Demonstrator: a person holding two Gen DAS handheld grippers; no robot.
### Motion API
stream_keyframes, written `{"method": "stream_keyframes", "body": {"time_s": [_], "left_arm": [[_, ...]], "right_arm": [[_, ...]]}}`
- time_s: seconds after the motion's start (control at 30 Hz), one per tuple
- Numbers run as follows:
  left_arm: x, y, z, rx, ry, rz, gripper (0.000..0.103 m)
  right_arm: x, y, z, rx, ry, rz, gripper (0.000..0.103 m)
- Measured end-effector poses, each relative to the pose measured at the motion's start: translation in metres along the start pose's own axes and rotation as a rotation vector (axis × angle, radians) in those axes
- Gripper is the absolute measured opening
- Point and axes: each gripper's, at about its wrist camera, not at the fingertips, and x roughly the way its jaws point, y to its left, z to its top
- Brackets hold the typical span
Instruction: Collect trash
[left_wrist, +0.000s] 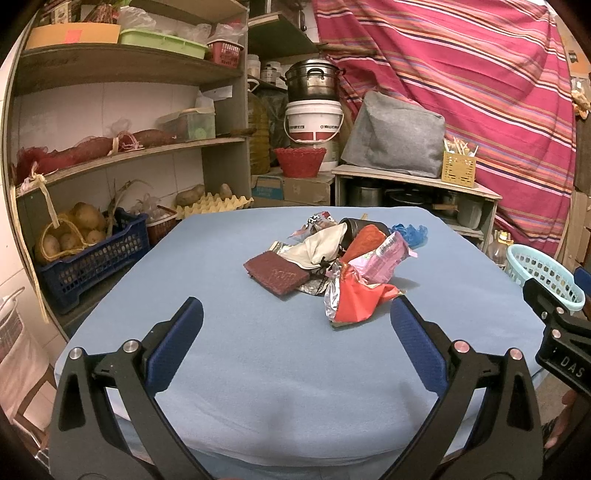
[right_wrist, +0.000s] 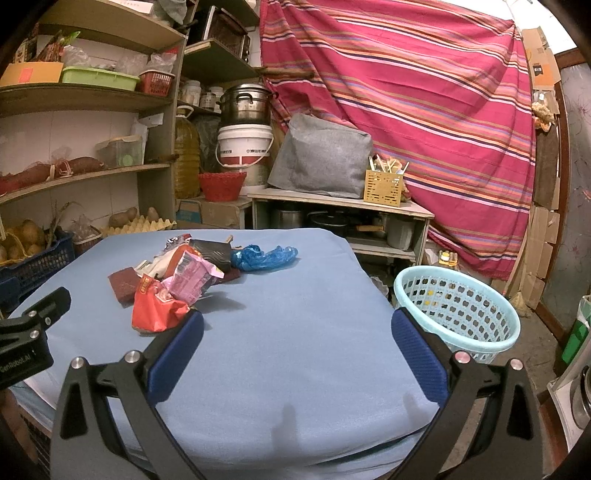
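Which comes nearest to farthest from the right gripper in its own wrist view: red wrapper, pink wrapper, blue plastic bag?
1. red wrapper, just beyond the left finger of the right gripper.
2. pink wrapper, behind it.
3. blue plastic bag, farthest, toward the table's far edge.

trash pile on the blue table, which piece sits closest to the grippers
The crumpled red foil wrapper with silver lining, at the pile's near edge; the pink wrapper and blue plastic bag lie farther back.

Little legible here. My right hand-held gripper (left_wrist: 561, 332), seen at the edge of the left wrist view, carries white letters "DAS" on its black body. My left hand-held gripper (right_wrist: 26, 339), seen from the right wrist view, reads "GenRobot.AI". Print on the white bucket (right_wrist: 244, 146) and the snack wrappers (right_wrist: 188, 277) is too blurred to read.
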Motion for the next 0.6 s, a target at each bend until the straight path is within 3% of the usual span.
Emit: {"method": "stream_keyframes", "body": {"time_s": [0.6], "left_arm": [[-0.0024, 0.0001, -0.0020, -0.001, 0.002, -0.001, 0.098]], "right_arm": [[0.0011, -0.0002, -0.0020, 0.001, 0.002, -0.001, 0.099]]}}
